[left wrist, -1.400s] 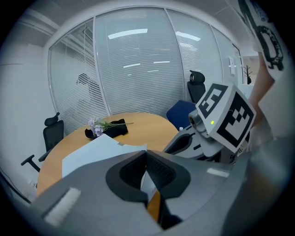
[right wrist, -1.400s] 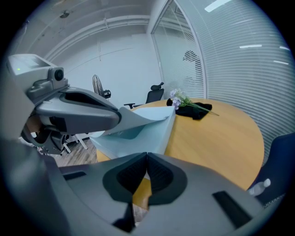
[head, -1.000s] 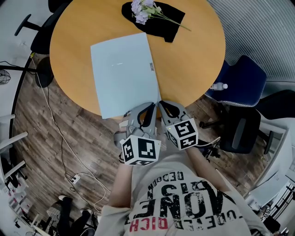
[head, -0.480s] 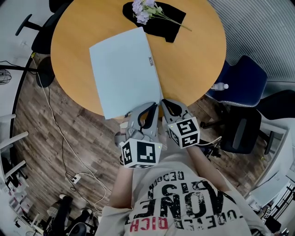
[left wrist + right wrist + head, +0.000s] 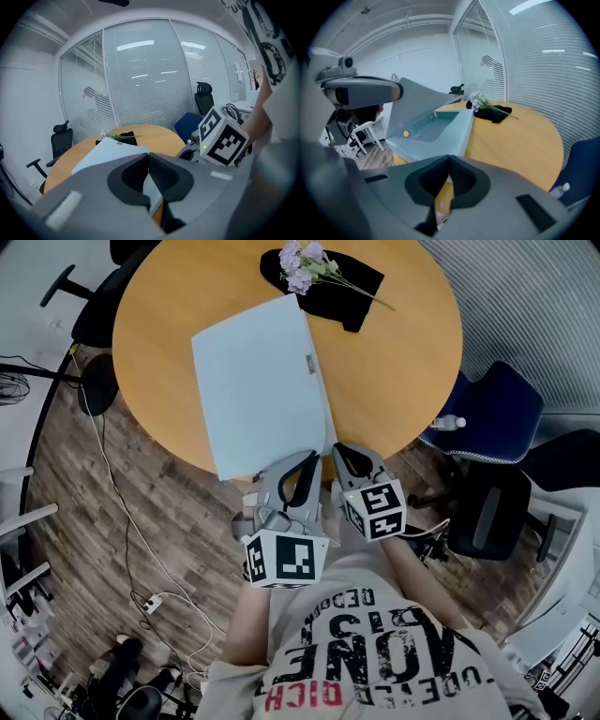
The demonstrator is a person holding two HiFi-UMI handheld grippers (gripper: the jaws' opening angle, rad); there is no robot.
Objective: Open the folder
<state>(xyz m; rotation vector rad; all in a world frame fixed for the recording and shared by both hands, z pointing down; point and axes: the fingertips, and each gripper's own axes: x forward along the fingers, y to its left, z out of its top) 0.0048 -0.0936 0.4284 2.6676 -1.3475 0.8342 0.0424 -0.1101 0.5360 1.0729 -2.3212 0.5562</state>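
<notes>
Folder, head view: pale blue folder (image 5: 258, 381) lies on the round wooden table (image 5: 403, 352), centre-left of the frame. Its long axis runs from the near rim at lower centre up toward the flowers (image 5: 305, 261) and black cloth (image 5: 347, 292) at the top.
Grippers, head view: left gripper (image 5: 307, 459) and right gripper (image 5: 339, 452) sit side by side at the folder's near short end, both at its lower right corner. The left one is slightly nearer the sheet.
Cover, left gripper view: the jaws are clenched on a thin pale sheet, the folder's cover (image 5: 110, 152), which stretches away toward upper centre.
Tray, right gripper view: the jaws are pressed together at the near edge of the folder's lower tray (image 5: 436, 129), seemingly pinning it. The cover (image 5: 417, 101) slants up to the left above it, already partly raised.
Coming move, judged: the hinge appears to lie along the long left side, so the cover must swing up and toward frame left while the tray is held down.
Hard to make out: the hinge itself shows in no view. From the head view the gap under the cover cannot be seen. How much of the tray edge the right pads catch is unclear.
</notes>
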